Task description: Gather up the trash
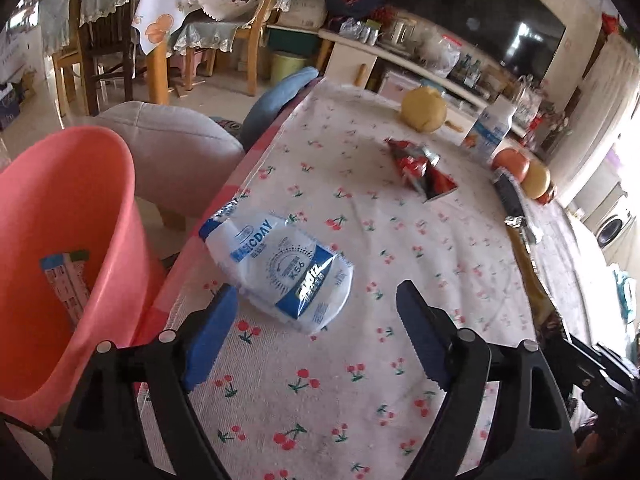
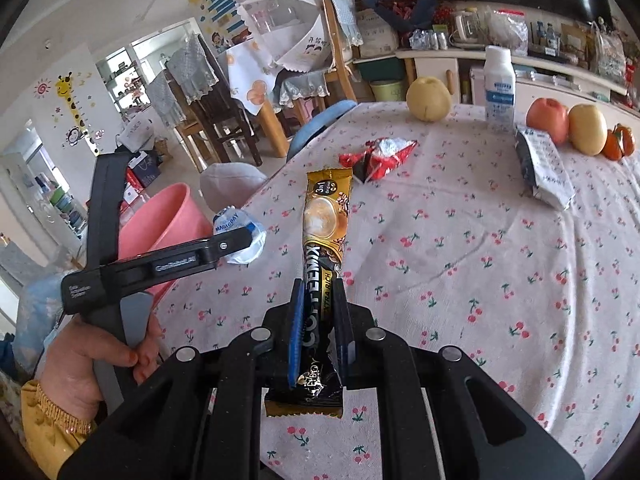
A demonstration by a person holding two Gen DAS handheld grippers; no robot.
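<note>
My left gripper (image 1: 316, 300) is open just above the table, its fingers either side of a white and blue plastic wrapper (image 1: 280, 268) lying near the table's left edge. The wrapper also shows in the right wrist view (image 2: 242, 236), partly behind the left gripper's body (image 2: 168, 264). My right gripper (image 2: 318, 292) is shut on a gold coffee-mix sachet (image 2: 326, 216), held above the table and pointing forward. A red crumpled wrapper (image 1: 420, 168) (image 2: 378, 156) lies further back. A pink bin (image 1: 60, 248) (image 2: 160, 220) stands beside the table on the left.
The cherry-print tablecloth (image 2: 460, 260) carries a pear (image 2: 428, 98), a white bottle (image 2: 499, 84), an apple and other fruit (image 2: 548, 120), and a silver-black packet (image 2: 542, 168). A grey stool (image 1: 172, 152) and blue cushion (image 1: 276, 100) stand by the bin. Chairs crowd behind.
</note>
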